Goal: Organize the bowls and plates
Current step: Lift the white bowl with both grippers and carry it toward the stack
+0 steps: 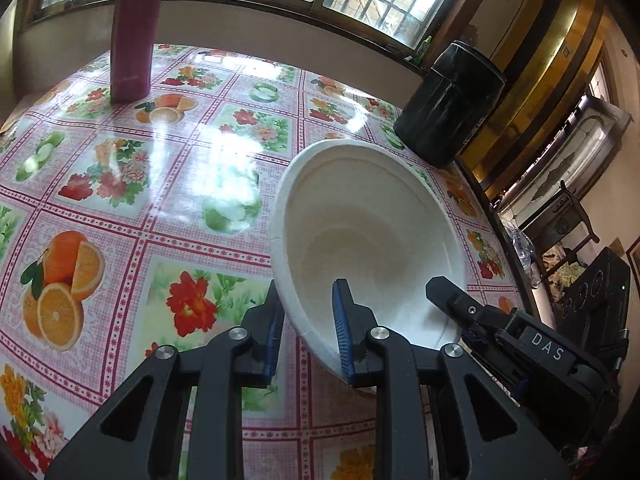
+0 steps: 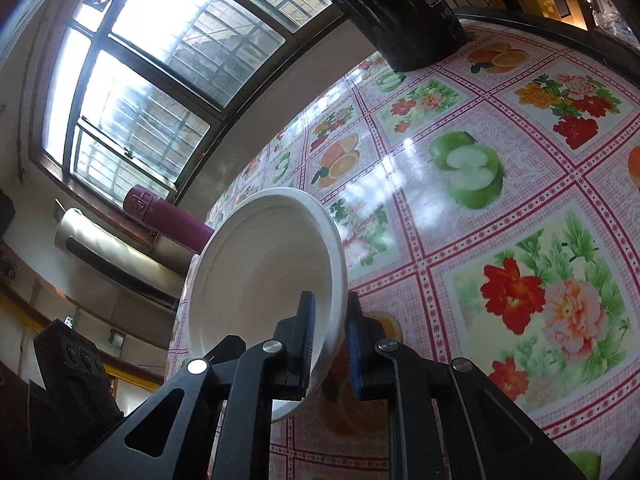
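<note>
A white foam bowl (image 1: 372, 224) is held tilted above the flowered tablecloth. My left gripper (image 1: 308, 320) is shut on its near rim, one blue-padded finger outside the wall and one inside. In the left wrist view my right gripper's finger (image 1: 452, 300) reaches the bowl's right rim. In the right wrist view my right gripper (image 2: 330, 332) is shut on the rim of the white bowl (image 2: 264, 264), one finger inside and one outside. Whether this is one bowl or two nested ones I cannot tell.
A tall maroon bottle (image 1: 134, 36) stands at the table's far left by the window. A black cylindrical container (image 1: 448, 104) stands at the far right corner. The table (image 1: 120, 184) carries a glossy fruit-and-flower cloth. Its right edge (image 1: 492, 216) drops to furniture beyond.
</note>
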{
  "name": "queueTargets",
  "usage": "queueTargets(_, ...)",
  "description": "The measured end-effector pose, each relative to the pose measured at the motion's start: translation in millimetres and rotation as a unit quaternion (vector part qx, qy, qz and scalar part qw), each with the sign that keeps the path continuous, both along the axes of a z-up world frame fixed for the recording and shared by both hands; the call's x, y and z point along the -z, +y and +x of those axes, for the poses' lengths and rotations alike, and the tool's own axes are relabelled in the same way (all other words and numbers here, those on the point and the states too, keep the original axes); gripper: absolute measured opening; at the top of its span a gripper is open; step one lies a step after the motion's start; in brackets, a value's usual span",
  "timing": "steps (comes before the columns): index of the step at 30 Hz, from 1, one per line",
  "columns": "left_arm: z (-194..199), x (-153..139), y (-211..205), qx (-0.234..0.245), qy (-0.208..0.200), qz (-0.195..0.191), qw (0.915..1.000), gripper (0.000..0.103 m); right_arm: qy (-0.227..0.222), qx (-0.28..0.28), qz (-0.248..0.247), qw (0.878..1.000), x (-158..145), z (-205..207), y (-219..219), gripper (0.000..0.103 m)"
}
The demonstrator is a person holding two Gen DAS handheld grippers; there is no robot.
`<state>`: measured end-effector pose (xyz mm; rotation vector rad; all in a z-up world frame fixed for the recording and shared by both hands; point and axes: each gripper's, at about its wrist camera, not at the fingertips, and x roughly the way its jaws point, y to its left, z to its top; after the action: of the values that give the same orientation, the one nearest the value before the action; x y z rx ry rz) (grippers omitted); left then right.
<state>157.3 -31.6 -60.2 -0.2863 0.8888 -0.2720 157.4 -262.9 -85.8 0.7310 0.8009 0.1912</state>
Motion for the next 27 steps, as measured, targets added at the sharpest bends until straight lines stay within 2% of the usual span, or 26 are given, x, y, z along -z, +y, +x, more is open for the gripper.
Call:
queueTargets(16,-87.8,-28.7,52.0,-0.033,-0.061,0.044,0.9966,0.021,-0.054,-0.045,0.026,0.997,-23.2,-76.9,65.0,0.014)
queueTargets(27,-138.6,-63.6,103.3,-0.075,-0.119,0.044,0.9891,0.021,-0.101,-0.095,0.015,0.99,-67.7,-109.1,123.7,0.014)
